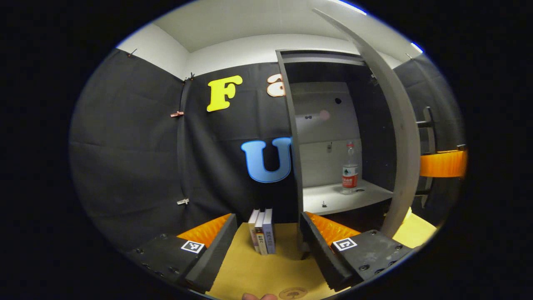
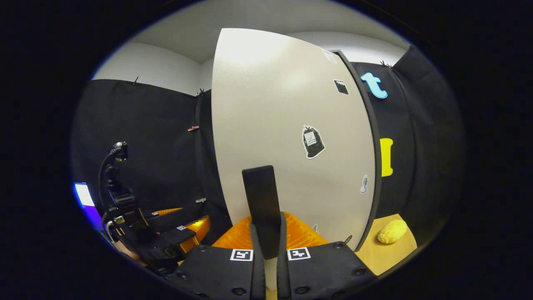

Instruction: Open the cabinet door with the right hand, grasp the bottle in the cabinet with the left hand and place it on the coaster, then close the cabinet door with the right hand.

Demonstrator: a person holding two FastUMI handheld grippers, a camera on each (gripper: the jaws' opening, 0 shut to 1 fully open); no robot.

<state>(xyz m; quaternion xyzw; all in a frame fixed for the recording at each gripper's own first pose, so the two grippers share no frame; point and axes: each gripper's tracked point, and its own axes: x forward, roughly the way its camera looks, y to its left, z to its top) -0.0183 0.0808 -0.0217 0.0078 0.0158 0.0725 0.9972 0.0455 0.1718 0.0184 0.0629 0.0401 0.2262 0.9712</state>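
The cabinet [image 1: 333,125] is seen standing open in the left gripper view, its door [image 1: 395,137] swung out edge-on at the right. In the right gripper view the door's pale face [image 2: 291,137], dotted with stickers, is met close up, and its dark handle [image 2: 262,204] is clamped between the right gripper [image 2: 266,246], whose fingers are nearly closed upon it. The left gripper [image 1: 266,254] is held wide apart with nothing in it, near the wooden table [image 1: 258,271]. A row of books [image 1: 262,231] is stood upright between its fingers, farther off. The bottle [image 1: 350,168] is found upright on the cabinet's shelf [image 1: 333,200]. A yellow object [image 2: 392,231] lies on the table beside the door. A coaster [image 1: 292,293] is glimpsed at the table's near edge.
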